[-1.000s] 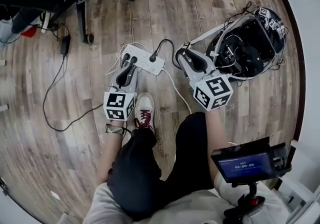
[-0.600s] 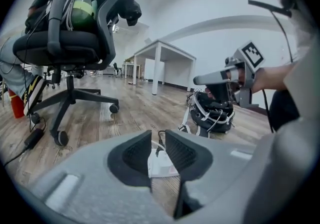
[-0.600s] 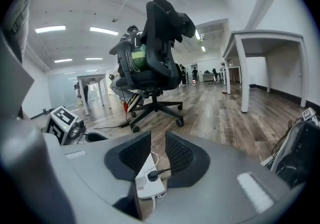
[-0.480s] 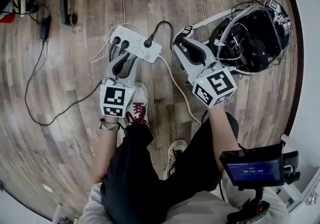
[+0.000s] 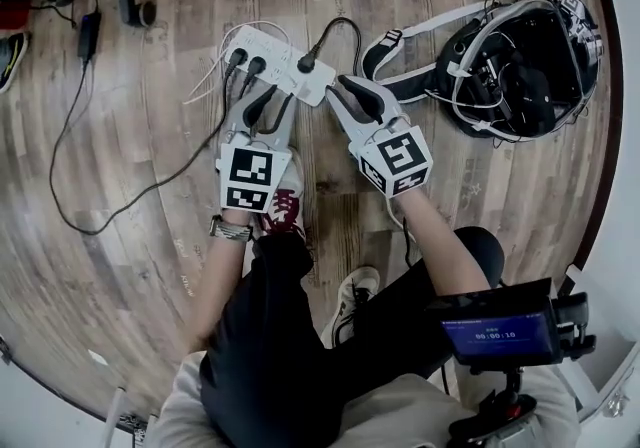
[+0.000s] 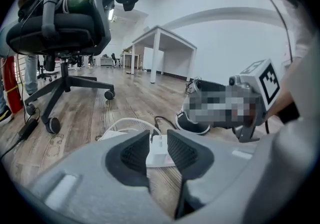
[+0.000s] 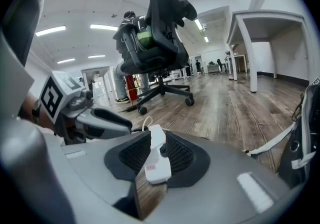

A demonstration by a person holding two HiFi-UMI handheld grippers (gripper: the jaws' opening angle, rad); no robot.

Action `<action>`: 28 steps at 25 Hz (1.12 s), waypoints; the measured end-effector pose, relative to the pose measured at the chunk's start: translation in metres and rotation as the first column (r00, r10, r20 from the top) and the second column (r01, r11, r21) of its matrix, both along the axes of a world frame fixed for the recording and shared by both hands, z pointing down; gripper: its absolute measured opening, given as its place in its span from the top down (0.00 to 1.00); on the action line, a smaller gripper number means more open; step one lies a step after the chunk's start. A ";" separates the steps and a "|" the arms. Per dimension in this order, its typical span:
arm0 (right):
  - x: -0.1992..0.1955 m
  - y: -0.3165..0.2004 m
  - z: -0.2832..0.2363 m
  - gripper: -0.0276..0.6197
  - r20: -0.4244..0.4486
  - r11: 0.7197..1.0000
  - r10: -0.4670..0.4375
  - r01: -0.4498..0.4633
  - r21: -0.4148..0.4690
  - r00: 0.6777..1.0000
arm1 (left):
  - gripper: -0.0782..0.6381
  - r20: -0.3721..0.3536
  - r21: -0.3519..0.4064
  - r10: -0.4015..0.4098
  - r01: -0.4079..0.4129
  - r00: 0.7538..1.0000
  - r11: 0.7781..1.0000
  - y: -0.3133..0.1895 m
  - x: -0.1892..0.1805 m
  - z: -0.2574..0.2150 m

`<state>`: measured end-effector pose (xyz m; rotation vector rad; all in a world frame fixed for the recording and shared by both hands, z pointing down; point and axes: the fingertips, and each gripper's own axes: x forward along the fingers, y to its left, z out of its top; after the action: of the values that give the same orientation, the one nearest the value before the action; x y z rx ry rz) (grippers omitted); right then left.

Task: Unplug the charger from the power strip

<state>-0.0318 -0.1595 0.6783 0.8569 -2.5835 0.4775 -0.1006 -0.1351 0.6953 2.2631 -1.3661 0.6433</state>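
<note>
Left gripper (image 6: 158, 140) is pointing forward and down at the floor. Its jaws are standing moderately apart after just opening and are gripping nothing. The white power strip (image 5: 272, 58) is showing through the gap just past its tips. Right gripper (image 7: 156, 140) is gaping wide and angling in from the right, with the strip's near end sitting in line with its gap; whether a pad is touching it I cannot tell. Both forearms are reaching down and ahead, bringing the two tools together on the strip. Three black plugs (image 5: 255, 66) are sitting in the strip just beyond the tips. A thin cord is disappearing beneath the left gripper, so the plug it is feeding is hidden. The cord is looping away to a black charger brick (image 5: 88, 38) lying well off to that gripper's left. A black bag (image 5: 520, 66) is lying well off to the right gripper's right.
</note>
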 end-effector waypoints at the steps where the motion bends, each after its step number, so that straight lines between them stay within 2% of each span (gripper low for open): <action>1: 0.000 0.005 0.010 0.81 -0.024 1.000 -0.012 0.012 -0.018 1.000 | 0.75 0.007 -0.005 0.004 -0.004 1.000 1.000 -0.001 0.000 0.003; 7: -0.008 0.018 0.040 0.80 -0.085 0.991 -0.076 0.066 -0.115 0.993 | 0.73 -0.007 -0.046 -0.031 0.031 0.999 0.998 -0.003 0.002 0.023; 11: -0.015 0.015 0.056 0.79 -0.072 0.988 -0.063 0.052 -0.148 0.995 | 0.67 -0.003 -0.068 -0.012 0.011 1.000 0.998 -0.004 0.008 0.034; 14: -0.018 0.011 0.067 0.78 -0.064 0.988 -0.051 0.041 -0.149 0.997 | 0.67 0.007 -0.070 0.009 -0.008 1.000 0.997 -0.006 0.012 0.040; 21: -0.013 0.024 0.095 0.77 -0.134 0.981 -0.130 0.108 -0.161 0.982 | 0.67 0.016 -0.078 0.007 -0.006 1.000 0.997 -0.011 0.014 0.049; 24: -0.009 0.022 0.101 0.77 -0.121 0.980 -0.125 0.103 -0.170 0.985 | 0.67 0.016 -0.083 0.012 -0.011 1.000 0.997 -0.014 0.019 0.053; 28: -0.011 0.018 0.106 0.77 -0.060 0.983 -0.115 0.104 -0.154 0.992 | 0.67 0.009 -0.103 0.023 -0.022 1.000 0.994 -0.013 0.022 0.059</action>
<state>-0.0426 -0.1418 0.7846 0.6645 -2.4796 0.5909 -0.0787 -0.1477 0.7540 2.1996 -1.2839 0.7168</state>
